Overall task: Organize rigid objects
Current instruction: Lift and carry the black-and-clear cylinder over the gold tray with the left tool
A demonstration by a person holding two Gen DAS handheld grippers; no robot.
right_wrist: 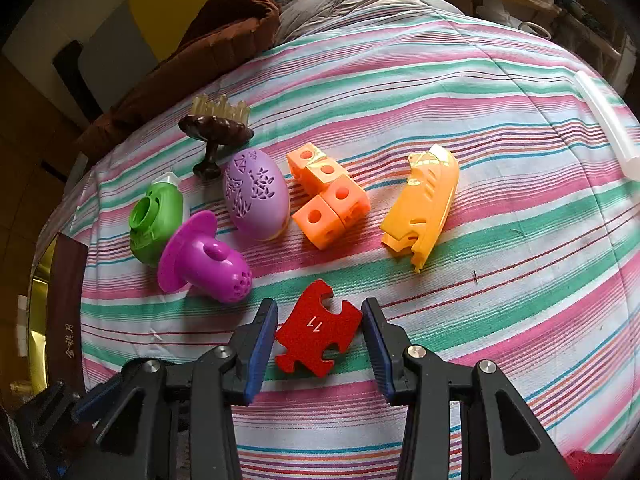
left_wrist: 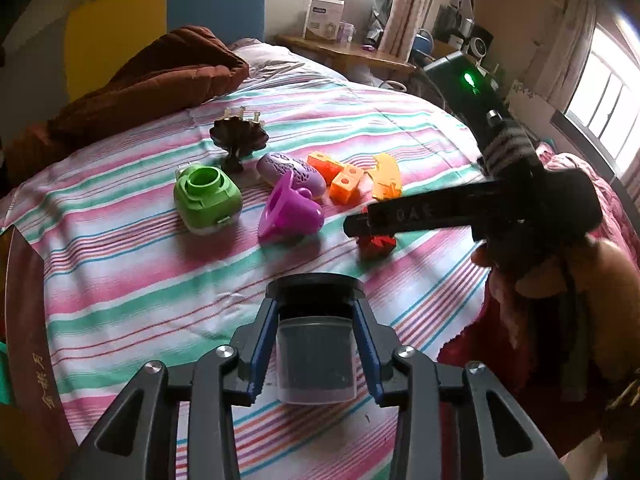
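In the left wrist view my left gripper (left_wrist: 316, 304) is shut on a small clear jar (left_wrist: 316, 364) with a black lid and dark grey contents, held just above the striped bedsheet (left_wrist: 160, 280). My right gripper (right_wrist: 320, 308) is shut on a red jigsaw-shaped piece (right_wrist: 316, 328) that touches both blue pads. The left wrist view shows that gripper (left_wrist: 360, 224) from the side, with the red piece (left_wrist: 376, 242) under it. Behind lie a green container (right_wrist: 154, 220), a magenta funnel-shaped piece (right_wrist: 204, 260), a lilac egg case (right_wrist: 256, 196), joined orange cubes (right_wrist: 328, 200) and a yellow-orange shell (right_wrist: 420, 204).
A dark brown stemmed dish (right_wrist: 216, 128) stands behind the egg case. A brown quilt (left_wrist: 160, 76) is heaped at the head of the bed. A person's hand (left_wrist: 592, 272) holds the right gripper over a red blanket (left_wrist: 500, 328). A wooden desk (left_wrist: 344, 52) stands beyond the bed.
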